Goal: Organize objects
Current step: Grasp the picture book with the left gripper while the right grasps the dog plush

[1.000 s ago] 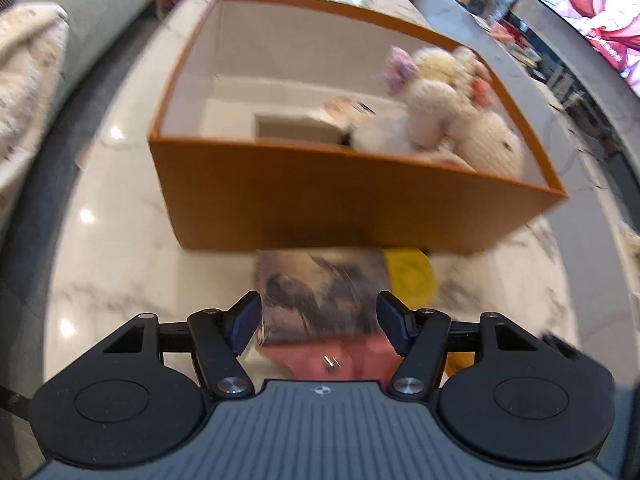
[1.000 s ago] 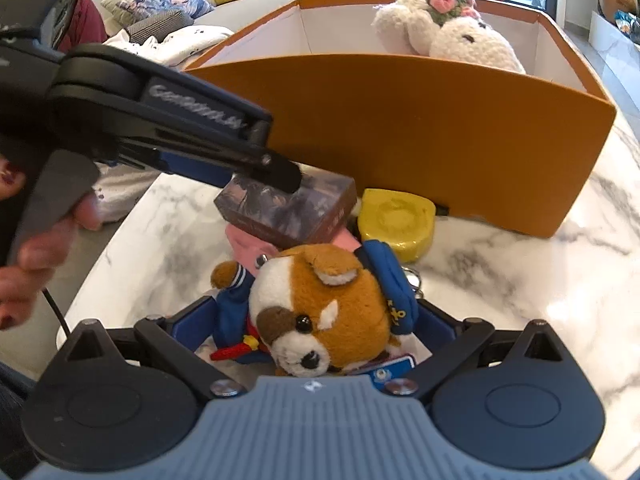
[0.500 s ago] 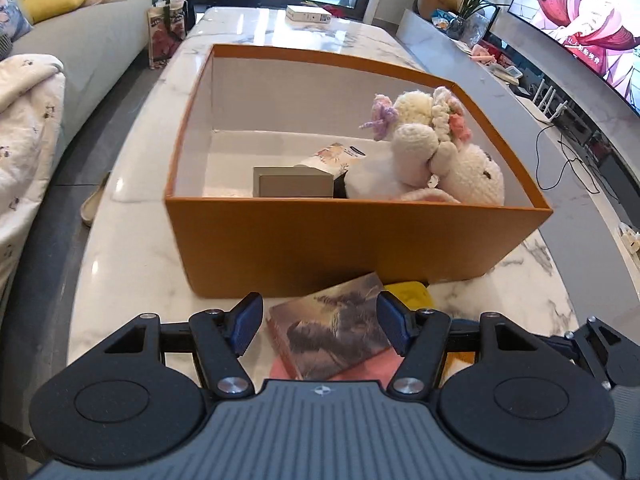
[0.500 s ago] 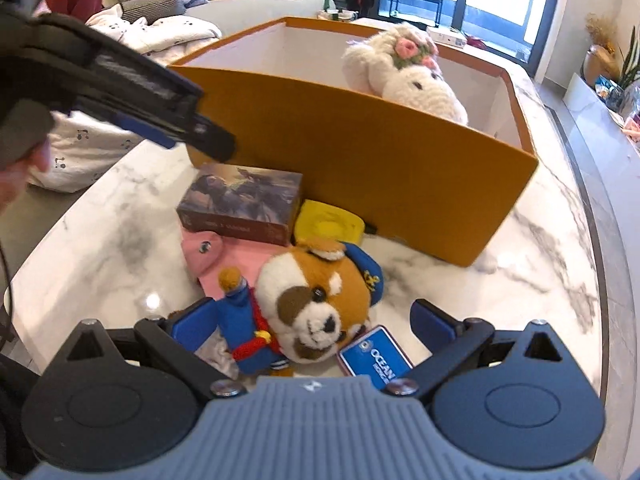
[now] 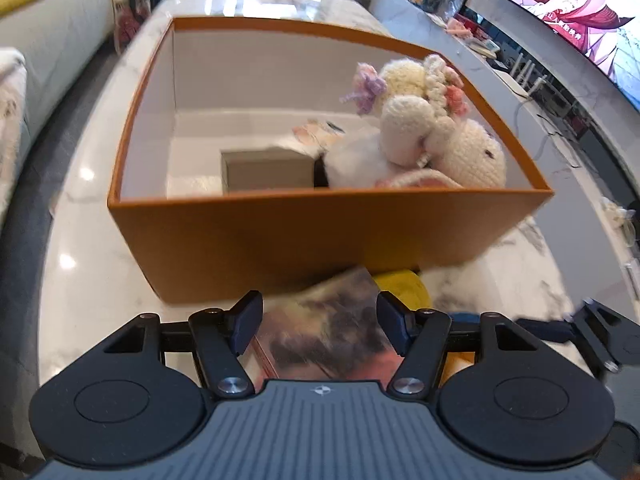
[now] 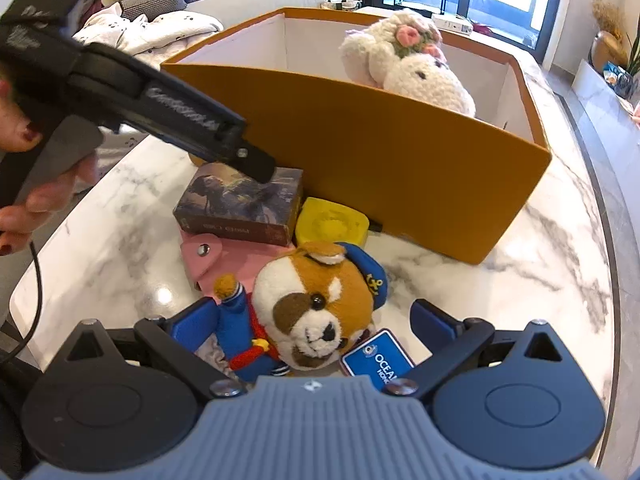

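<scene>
Left gripper [image 5: 319, 322] back down over picture box [image 6: 244, 204] beside orange bin [image 6: 400, 168], jaws spread, ungrasped; right gripper [image 6: 312, 320] released around plush dog [image 6: 316, 308].

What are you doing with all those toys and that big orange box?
Someone is tidying things into the orange box, using a gripper in each hand. A white knitted bunny and a small grey box are already inside. The left gripper is open over a picture-covered box on the marble table. The right gripper is open around a plush dog in a blue sailor hat, not squeezing it yet.
</scene>
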### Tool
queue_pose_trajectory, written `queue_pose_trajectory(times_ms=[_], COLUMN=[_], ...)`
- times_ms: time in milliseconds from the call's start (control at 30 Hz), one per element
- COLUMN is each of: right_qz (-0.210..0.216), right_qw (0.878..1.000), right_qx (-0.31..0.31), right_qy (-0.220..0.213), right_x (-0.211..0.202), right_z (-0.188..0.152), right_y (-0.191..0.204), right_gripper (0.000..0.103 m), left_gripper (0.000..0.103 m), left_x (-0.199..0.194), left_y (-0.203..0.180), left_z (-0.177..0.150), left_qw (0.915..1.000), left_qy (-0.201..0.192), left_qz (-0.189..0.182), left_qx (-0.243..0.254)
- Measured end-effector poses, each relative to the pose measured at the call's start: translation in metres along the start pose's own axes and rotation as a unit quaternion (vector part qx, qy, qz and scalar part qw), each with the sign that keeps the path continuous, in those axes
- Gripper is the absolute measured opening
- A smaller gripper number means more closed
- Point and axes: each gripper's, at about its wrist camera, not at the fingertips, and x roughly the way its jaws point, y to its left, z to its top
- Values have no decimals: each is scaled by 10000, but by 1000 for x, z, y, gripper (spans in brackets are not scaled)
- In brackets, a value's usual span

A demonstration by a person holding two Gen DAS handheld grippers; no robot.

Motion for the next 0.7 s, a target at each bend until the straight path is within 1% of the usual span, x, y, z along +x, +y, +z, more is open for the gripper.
queue_pose_trajectory(times_ms=[67, 133, 167, 233, 300, 400, 500, 600, 700], right_qz=[-130, -213, -203, -197, -196, -199, -188, -162, -132], right_qw=[9999, 9998, 9998, 9998, 9998, 9997, 9998, 9998, 9999], right_qx=[11, 26, 47, 79, 40, -66, -77, -74, -60], right_qy=[-16, -31, -31, -34, -53, -90, -78, -47, -23], right_x=[-1, -1, -2, -3, -5, -7, -6, -3, -1], right_z=[0, 0, -1, -2, -3, -3, -3, -2, -1], right_y=[-2, -4, -4, -5, -3, 0, 2, 2, 1], right_gripper=[102, 102, 102, 102, 102, 102, 102, 102, 102], left_gripper=[74, 74, 74, 74, 74, 74, 74, 74, 74], left_x=[-2, -3, -4, -10, -16, -14, -11, -5, 9], left_y=[0, -4, -7, -13, -16, -8, -2, 2, 5], left_z=[-5, -10, -11, -13, -14, -12, -9, -4, 1], left_qw=[9993, 9986, 9988, 9997, 9994, 9997, 9989, 9986, 9992], left_qy=[188, 279, 236, -89, -194, -245, -397, -505, -407], left_qz=[-288, -447, -419, -183, -115, -46, 210, 92, -28], left_qx=[-113, -69, 6, 150, 257, -43, -133, -91, 15])
